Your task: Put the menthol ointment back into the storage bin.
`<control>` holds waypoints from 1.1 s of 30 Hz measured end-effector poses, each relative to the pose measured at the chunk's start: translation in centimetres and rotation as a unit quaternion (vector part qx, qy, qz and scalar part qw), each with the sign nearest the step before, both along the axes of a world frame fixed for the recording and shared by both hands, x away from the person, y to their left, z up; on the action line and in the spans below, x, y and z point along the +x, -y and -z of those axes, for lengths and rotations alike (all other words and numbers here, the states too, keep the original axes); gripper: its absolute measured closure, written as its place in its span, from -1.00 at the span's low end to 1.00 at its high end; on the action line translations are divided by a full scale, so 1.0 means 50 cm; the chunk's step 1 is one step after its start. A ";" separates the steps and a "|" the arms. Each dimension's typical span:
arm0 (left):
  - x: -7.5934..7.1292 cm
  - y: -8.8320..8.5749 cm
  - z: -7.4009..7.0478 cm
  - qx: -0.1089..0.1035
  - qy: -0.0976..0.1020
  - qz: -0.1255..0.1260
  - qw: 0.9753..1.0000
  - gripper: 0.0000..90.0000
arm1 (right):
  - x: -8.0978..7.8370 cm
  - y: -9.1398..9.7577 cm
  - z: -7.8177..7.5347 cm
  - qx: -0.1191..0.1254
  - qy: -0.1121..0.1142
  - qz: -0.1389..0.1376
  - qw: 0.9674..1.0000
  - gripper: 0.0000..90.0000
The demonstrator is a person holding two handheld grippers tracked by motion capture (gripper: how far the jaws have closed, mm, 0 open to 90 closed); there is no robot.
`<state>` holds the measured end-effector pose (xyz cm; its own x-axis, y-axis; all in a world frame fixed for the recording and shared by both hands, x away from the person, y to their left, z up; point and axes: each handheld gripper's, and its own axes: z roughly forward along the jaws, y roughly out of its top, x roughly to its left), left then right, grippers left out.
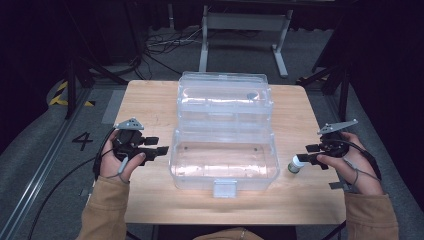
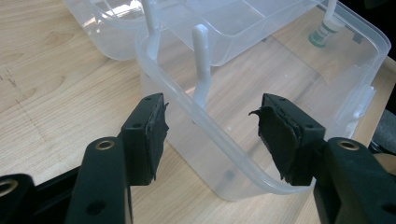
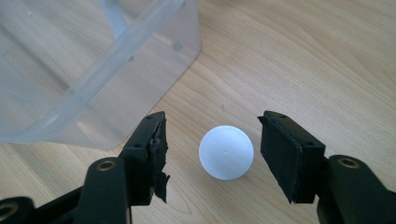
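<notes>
Small bottle (image 1: 296,164) standing upright on the wooden table (image 1: 150,105), just to the right of the clear plastic box (image 1: 224,167), near the box's near right corner. Long axis straight up, white cap on top, greenish label below. In the right gripper view, seen from above as a white round cap (image 3: 226,152) sitting between the two black jaws, a little nearer the left one, with a gap on each side. Right gripper (image 1: 311,153) pointing left toward the box, jaws spread wide and clear of the bottle, pressing on nothing, holding nothing. Looks like a straight squeeze across the cap or neck from here, jaws on either side and the bottle already centred enough; probably no sideways shift needed.

Left gripper (image 1: 156,145) at the far side of the box from the bottle, on the left, pointing right at the box wall. Jaws open wide there too, empty, with the rounded near corner of the box (image 2: 233,149) lying between and beyond them, untouched as far as can be told. Bottle visible through the clear walls at the far right (image 2: 323,33) in the left gripper view, well apart from that gripper. Right hand (image 1: 357,167) by far the nearer one to the bottle; box open, lid (image 1: 225,95) thrown back toward the far side
</notes>
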<state>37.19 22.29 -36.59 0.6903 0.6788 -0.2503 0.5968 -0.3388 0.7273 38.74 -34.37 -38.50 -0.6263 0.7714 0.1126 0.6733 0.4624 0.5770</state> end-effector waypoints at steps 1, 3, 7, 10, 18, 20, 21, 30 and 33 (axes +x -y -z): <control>0.000 0.000 0.000 0.001 0.000 0.000 1.000 -0.07 | 0.001 -0.001 0.002 -0.003 -0.002 -0.002 1.000 -0.08; 0.000 0.000 0.000 0.001 -0.001 0.001 1.000 -0.07 | 0.003 -0.003 0.007 -0.006 -0.007 -0.002 1.000 -0.09; 0.001 0.001 0.001 0.002 -0.003 0.000 1.000 -0.07 | 0.007 -0.005 0.015 -0.014 -0.012 -0.005 1.000 -0.12; 0.001 0.001 0.002 0.002 -0.004 0.001 1.000 -0.07 | 0.012 -0.005 0.025 -0.021 -0.021 0.001 1.000 -0.12; 0.003 0.001 0.005 0.004 -0.006 0.000 1.000 -0.07 | 0.024 -0.004 0.051 -0.036 -0.041 0.011 0.998 -0.14; 0.002 0.001 0.006 0.003 -0.008 -0.001 1.000 -0.07 | 0.027 -0.005 0.057 -0.040 -0.046 0.012 0.998 -0.14; 0.003 0.000 0.006 0.005 -0.007 -0.001 1.000 -0.08 | 0.028 -0.005 0.061 -0.043 -0.049 0.013 0.998 -0.14; 0.003 0.000 0.008 0.005 -0.009 -0.002 1.000 -0.08 | 0.035 -0.010 0.079 -0.056 -0.060 0.012 0.997 -0.14; 0.003 0.000 0.009 0.005 -0.011 0.000 1.000 -0.09 | 0.037 -0.013 0.084 -0.060 -0.062 0.007 0.996 -0.14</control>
